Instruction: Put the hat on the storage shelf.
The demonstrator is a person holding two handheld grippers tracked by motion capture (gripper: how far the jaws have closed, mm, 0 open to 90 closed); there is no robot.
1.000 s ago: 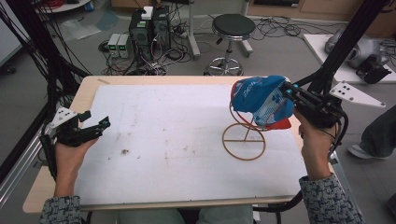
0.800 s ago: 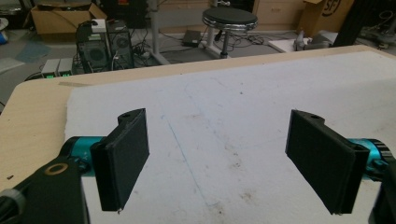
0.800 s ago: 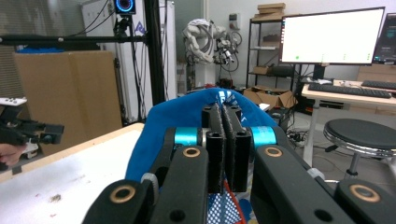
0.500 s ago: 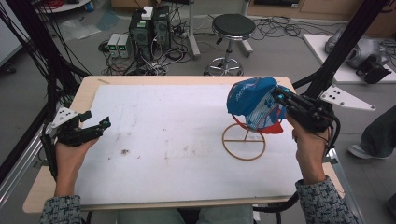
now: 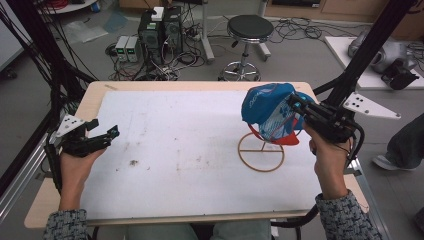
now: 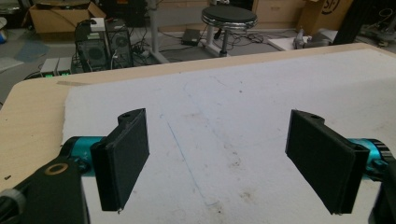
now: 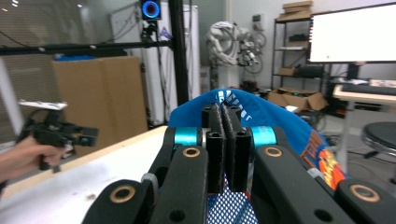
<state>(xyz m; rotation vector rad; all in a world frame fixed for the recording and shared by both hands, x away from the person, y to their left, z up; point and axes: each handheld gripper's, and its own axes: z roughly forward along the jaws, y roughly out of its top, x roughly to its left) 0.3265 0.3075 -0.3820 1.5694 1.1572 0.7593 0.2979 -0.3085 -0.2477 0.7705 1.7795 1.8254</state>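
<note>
A blue cap (image 5: 267, 107) with white mesh and a red brim hangs over a thin wire stand (image 5: 261, 152) with a ring base, on the right of the white table cover (image 5: 190, 150). My right gripper (image 5: 294, 104) is shut on the cap's back edge, and in the right gripper view its jaws (image 7: 223, 112) press together on the blue fabric (image 7: 280, 126). My left gripper (image 5: 107, 135) rests at the table's left edge. Its jaws stand wide open over the bare cover (image 6: 217, 121).
A round stool (image 5: 250, 27) and computer boxes (image 5: 160, 25) stand on the floor beyond the table's far edge. Black frame poles rise at both sides of the table (image 5: 90, 100). A person's shoe (image 5: 387, 160) is at the far right.
My right gripper has carried the cap a little to the left, over the wire stand. The left gripper has kept still.
</note>
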